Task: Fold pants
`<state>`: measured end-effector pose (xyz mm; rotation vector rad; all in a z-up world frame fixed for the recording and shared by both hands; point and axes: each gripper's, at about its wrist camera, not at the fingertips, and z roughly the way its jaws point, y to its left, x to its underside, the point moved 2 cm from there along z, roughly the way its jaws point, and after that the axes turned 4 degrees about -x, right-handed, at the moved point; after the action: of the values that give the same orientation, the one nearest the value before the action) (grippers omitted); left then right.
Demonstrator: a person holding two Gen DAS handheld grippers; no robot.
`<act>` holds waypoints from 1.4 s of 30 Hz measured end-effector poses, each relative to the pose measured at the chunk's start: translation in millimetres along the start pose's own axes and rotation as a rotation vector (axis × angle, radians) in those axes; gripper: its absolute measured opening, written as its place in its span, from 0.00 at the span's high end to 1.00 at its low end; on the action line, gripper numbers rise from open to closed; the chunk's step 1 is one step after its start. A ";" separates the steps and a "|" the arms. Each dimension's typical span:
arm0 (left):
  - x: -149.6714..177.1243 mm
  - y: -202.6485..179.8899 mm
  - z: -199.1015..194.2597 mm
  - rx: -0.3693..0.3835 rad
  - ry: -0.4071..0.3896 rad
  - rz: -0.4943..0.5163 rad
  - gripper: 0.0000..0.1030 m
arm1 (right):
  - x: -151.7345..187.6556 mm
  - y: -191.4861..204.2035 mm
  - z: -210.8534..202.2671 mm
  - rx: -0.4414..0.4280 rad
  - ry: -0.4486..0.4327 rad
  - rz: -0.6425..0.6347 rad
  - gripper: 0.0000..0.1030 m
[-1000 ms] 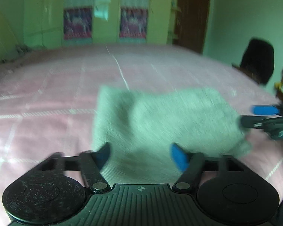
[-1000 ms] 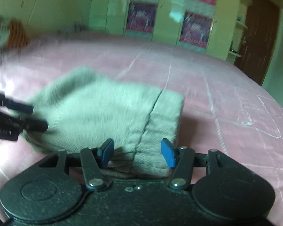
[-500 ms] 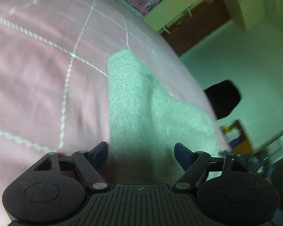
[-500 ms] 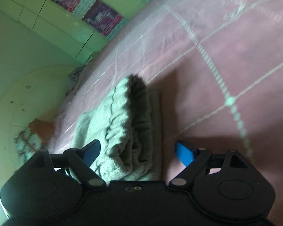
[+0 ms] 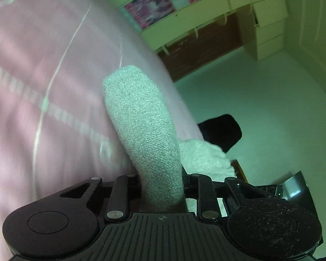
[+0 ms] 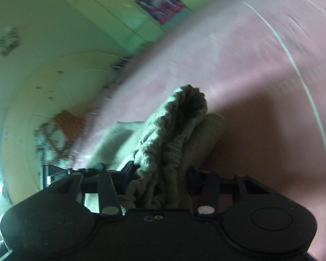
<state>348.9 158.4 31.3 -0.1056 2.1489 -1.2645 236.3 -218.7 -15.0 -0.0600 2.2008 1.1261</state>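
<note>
Both grippers have just closed on the folded grey pants [image 5: 145, 134]: left gripper [image 5: 160, 180] pinching tight, right gripper [image 6: 160, 174] clamping bunched layers (lower centre).

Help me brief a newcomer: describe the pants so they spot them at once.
Start at the wide pink bedspread with pale stitched lines. On it sits a folded bundle of grey knitted pants, clamped at opposite ends by the left gripper and right gripper, whose fingers have just been closing. It is the only grey, nubbly cloth there.
</note>
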 end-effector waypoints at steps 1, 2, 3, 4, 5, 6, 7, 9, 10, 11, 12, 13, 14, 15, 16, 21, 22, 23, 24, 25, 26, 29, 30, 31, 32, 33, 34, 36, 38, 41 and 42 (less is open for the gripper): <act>-12.3 -1.5 1.6 -0.003 -0.013 0.005 0.76 | -11.2 5.8 2.6 -0.012 -0.008 -0.023 0.55; -26.5 -1.9 3.5 -0.005 -0.029 0.009 0.76 | -24.2 9.3 7.9 -0.019 -0.014 -0.037 0.56; -40.4 -2.0 6.3 -0.014 -0.042 0.015 0.76 | -38.6 11.4 14.7 -0.021 -0.019 -0.049 0.56; -55.2 -0.7 10.5 -0.032 -0.055 0.017 0.75 | -53.2 11.7 22.3 -0.018 -0.022 -0.059 0.55; -65.6 2.9 15.2 -0.061 -0.061 0.016 0.74 | -67.8 9.1 30.6 -0.016 -0.023 -0.058 0.54; -74.6 12.0 18.2 -0.094 -0.059 -0.010 0.70 | -81.9 2.2 40.7 -0.010 -0.019 -0.032 0.47; -77.1 23.4 22.0 -0.136 -0.050 -0.061 0.69 | -92.4 -9.2 51.0 0.007 -0.012 0.010 0.39; -70.2 34.1 23.2 -0.283 -0.026 -0.090 0.68 | -100.5 -41.3 67.0 0.150 -0.022 0.133 0.25; -63.3 30.6 18.2 -0.297 -0.020 -0.052 0.68 | -98.5 -54.6 71.4 0.239 -0.010 0.188 0.37; -55.8 23.9 11.2 -0.299 -0.028 -0.013 0.68 | -94.9 -61.1 71.4 0.277 -0.002 0.209 0.44; -48.3 18.6 2.8 -0.304 -0.039 0.021 0.68 | -90.7 -60.5 65.7 0.247 -0.023 0.221 0.43; -43.4 14.7 0.4 -0.311 -0.051 0.042 0.61 | -86.6 -54.6 59.5 0.193 -0.048 0.208 0.41; -38.7 11.8 2.0 -0.340 -0.048 0.058 0.59 | -81.7 -47.4 55.4 0.151 -0.064 0.175 0.30; -32.9 8.5 3.7 -0.407 -0.018 0.092 0.59 | -77.6 -41.3 56.6 0.143 -0.063 0.140 0.19; -28.9 4.8 7.7 -0.456 0.000 0.133 0.58 | -73.2 -38.3 63.2 0.166 -0.038 0.111 0.21; -8.7 -36.7 -9.8 -0.578 -0.054 0.288 0.52 | -58.2 -32.6 75.5 0.351 0.011 0.085 0.28; -2.6 -45.0 -15.0 -0.585 -0.070 0.327 0.45 | -55.0 -20.3 67.3 0.370 -0.012 0.041 0.28; 6.6 -54.7 -22.8 -0.597 -0.096 0.351 0.41 | -51.7 -7.9 57.8 0.394 -0.031 -0.014 0.27; 17.2 -65.5 -32.1 -0.610 -0.118 0.372 0.33 | -45.9 5.9 48.0 0.410 -0.043 -0.077 0.20; 28.7 -77.2 -39.2 -0.632 -0.128 0.390 0.31 | -34.5 22.1 38.6 0.422 -0.050 -0.137 0.16; 43.0 -90.9 -48.3 -0.650 -0.131 0.412 0.30 | -23.2 35.9 27.0 0.440 -0.060 -0.192 0.07; 80.0 -124.7 -68.8 -0.656 -0.130 0.448 0.14 | 24.5 81.4 -1.3 0.472 -0.065 -0.317 0.01; 91.5 -134.2 -73.5 -0.650 -0.124 0.452 0.06 | 38.7 92.7 -11.8 0.488 -0.065 -0.339 0.00; 104.8 -145.0 -80.9 -0.657 -0.121 0.466 0.00 | 50.7 101.3 -25.7 0.499 -0.073 -0.355 0.00; 115.5 -153.7 -86.4 -0.676 -0.132 0.476 0.00 | 56.5 109.3 -36.0 0.504 -0.081 -0.359 0.00; 127.0 -160.5 -94.3 -0.694 -0.142 0.482 0.00 | 64.8 117.9 -45.0 0.504 -0.084 -0.350 0.00; 135.1 -167.0 -98.3 -0.694 -0.139 0.480 0.00 | 73.6 124.3 -52.1 0.506 -0.080 -0.343 0.00; 149.4 -177.7 -108.9 -0.679 -0.151 0.477 0.00 | 86.1 138.8 -57.3 0.529 -0.089 -0.335 0.00; 162.6 -192.7 -121.5 -0.677 -0.167 0.488 0.00 | 100.1 152.6 -66.5 0.550 -0.117 -0.367 0.00; 182.4 -209.7 -137.3 -0.673 -0.197 0.518 0.00 | 118.1 167.7 -80.7 0.556 -0.161 -0.413 0.00; 189.1 -213.2 -140.4 -0.672 -0.203 0.525 0.00 | 121.6 173.1 -85.4 0.553 -0.173 -0.421 0.00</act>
<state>69.3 80.8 160.6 0.0506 2.1368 -0.2068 40.1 -143.3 73.6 -0.1698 2.1318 0.2685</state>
